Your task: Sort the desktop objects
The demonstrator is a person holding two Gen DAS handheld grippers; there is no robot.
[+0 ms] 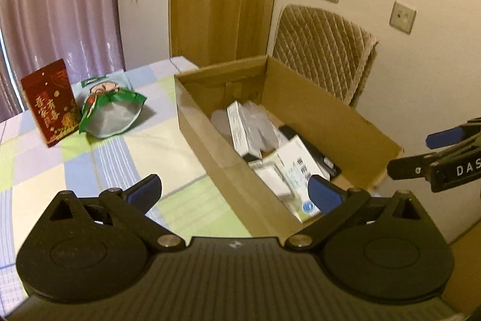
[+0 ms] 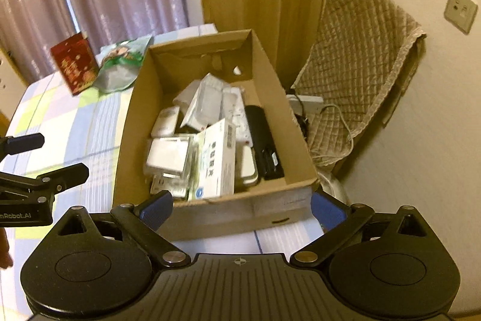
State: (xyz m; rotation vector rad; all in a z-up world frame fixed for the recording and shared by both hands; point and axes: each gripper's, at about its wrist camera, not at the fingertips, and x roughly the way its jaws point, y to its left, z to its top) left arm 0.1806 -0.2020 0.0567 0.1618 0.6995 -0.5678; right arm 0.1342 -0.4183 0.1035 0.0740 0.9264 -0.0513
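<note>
Hovering beside the cardboard box (image 2: 288, 140), both grippers stood wide and empty.
The red packet (image 1: 49, 103) and green pouch (image 1: 112, 110), seemingly the last 2 unsorted, lay ahead-left, nearer the left gripper (image 1: 234, 190) than the right gripper (image 2: 242, 208).

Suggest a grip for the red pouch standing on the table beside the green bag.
Probably the red pouch by its top edge, from above, jaws across its thin faces. It stands upright, top free. The green bag crowds one side, so a side approach looks tight. The left gripper, open and empty, is on that side.
</note>
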